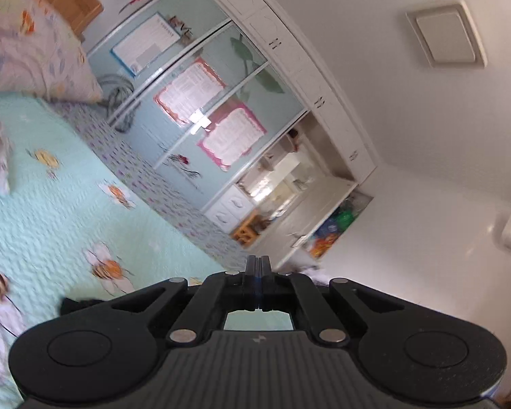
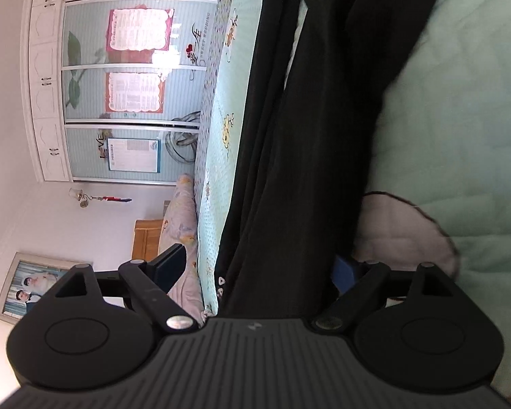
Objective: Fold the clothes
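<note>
While the left gripper (image 1: 258, 266) is pressed together on nothing above the mint bedspread (image 1: 51, 211), black trousers (image 2: 289, 156) are draped between the spread right gripper (image 2: 255, 269) fingers, hiding the wardrobe (image 2: 129, 85) edge.

Bright daylight, fisheye warp, perhaps motion blur

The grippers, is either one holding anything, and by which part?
The left gripper is shut with nothing visible between its fingers. The right gripper is open, its fingers either side of the black garment near its end; no clamp shows.
</note>
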A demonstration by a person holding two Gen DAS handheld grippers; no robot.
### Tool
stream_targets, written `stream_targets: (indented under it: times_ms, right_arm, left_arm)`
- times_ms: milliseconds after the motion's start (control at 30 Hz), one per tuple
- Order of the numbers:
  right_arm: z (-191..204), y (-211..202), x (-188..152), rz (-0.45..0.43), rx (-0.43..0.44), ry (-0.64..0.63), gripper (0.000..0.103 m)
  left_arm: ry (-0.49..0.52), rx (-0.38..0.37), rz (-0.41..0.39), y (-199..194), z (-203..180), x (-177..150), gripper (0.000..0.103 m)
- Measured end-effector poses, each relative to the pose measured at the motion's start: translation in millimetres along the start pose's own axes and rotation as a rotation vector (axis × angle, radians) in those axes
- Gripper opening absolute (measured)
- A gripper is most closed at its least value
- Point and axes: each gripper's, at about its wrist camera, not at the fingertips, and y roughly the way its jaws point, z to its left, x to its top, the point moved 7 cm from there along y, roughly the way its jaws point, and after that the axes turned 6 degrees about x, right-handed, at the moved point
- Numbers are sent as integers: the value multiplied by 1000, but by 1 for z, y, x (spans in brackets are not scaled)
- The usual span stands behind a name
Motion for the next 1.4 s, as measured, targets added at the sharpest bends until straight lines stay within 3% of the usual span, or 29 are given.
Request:
stream_targets:
  times_ms: [100,367,400,533,700,867,967,1000,1067,1133,1267,1400]
  right_arm:
    - [-2,2,0,-25,0,-9,88]
    - [-13,-10,0,-36,50,2,74]
    - [-13,-10,0,-36,50,8,73]
    - [-12,-10,-2,-38,40,3,74]
    - [-12,-9,-3,-40,40,7,74]
    - [-11,-7,-3,-41,35,7,74]
    - [-10,-6,-4,-44,23,0,74]
    - [-8,-4,-4,-45,20,-3,74]
    - [-8,-4,-5,-46,17,-4,74]
    - [-10,-4,-4,-46,16,-4,74]
    - [-10,-4,-6,-50,8,-9,74]
    - [-10,-3,-8,-57,2,-15,74]
  left_arm:
    - [127,152,80,-2,13,-18,3]
    - [201,260,285,3,51,-77,14]
    - [210,273,311,4,56,-84,19]
    - [247,326,414,5,75,-113,60]
    - [293,393,543,5,99,-148,69]
    - [303,232,540,1,89,-160,59]
    - [310,180,528,3,83,-164,41]
    - [308,176,521,4,84,-163,32]
    - [310,173,515,2,85,-162,27]
    - [306,174,512,1,85,-162,15]
    - [289,189,510,0,85,-163,12]
    - [261,203,497,-1,84,-164,3]
